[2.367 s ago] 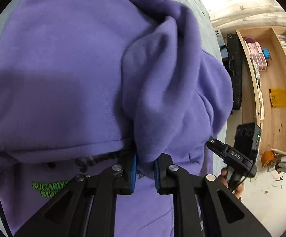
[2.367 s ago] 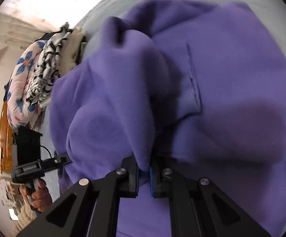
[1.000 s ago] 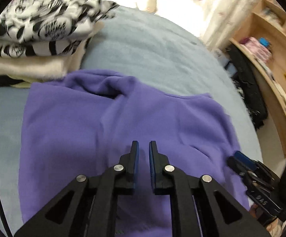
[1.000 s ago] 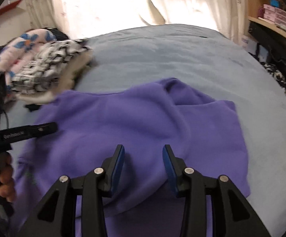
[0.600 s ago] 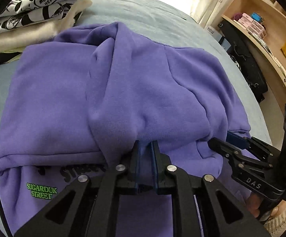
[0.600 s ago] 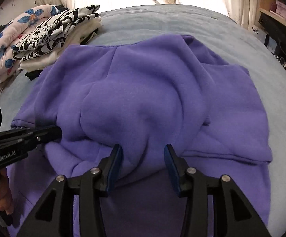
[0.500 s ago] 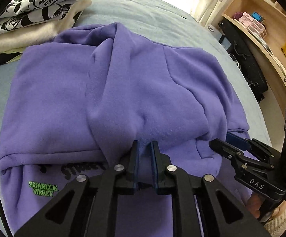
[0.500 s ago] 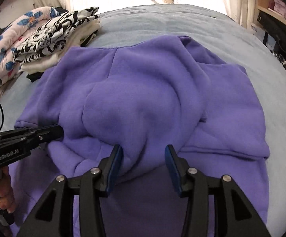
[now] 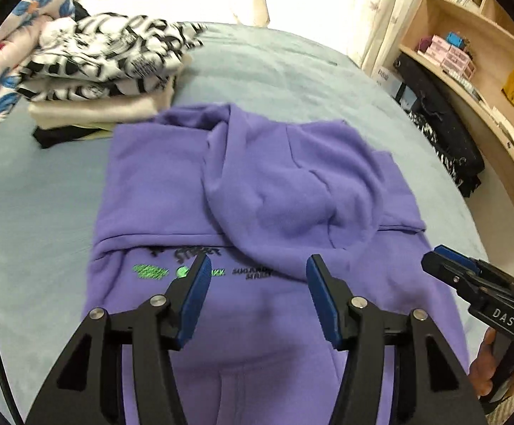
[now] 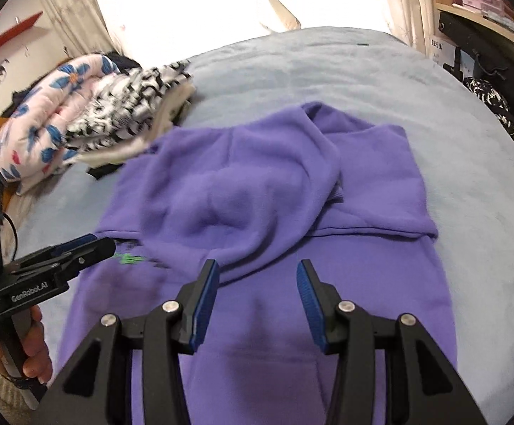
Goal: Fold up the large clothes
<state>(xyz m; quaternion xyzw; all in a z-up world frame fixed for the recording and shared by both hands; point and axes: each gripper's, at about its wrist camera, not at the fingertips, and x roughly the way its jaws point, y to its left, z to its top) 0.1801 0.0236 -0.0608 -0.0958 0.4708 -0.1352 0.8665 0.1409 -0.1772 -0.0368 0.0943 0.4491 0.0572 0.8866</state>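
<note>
The left gripper [image 9: 255, 281] is opening, its jaws apart with nothing between them, and hangs above the print on the hoodie [image 9: 257, 191]. The right gripper [image 10: 257, 285] stands open too, empty, just off the hood's [image 10: 235, 212] edge. The hoodie lies flat on the bed [image 9: 278, 71], hood and upper part folded down over the chest, with a stack of clothes [image 9: 108, 71] just beyond its far left corner.

As I judge it, one fold is just laid and let go. The next move calls for a fresh grip on the near hem or the sides to fold the body again, without dragging the hood askew.

Half a second ago the left jaws were pinched on the hood's edge; now they have let go, and both grippers have drawn back and up from the cloth.
</note>
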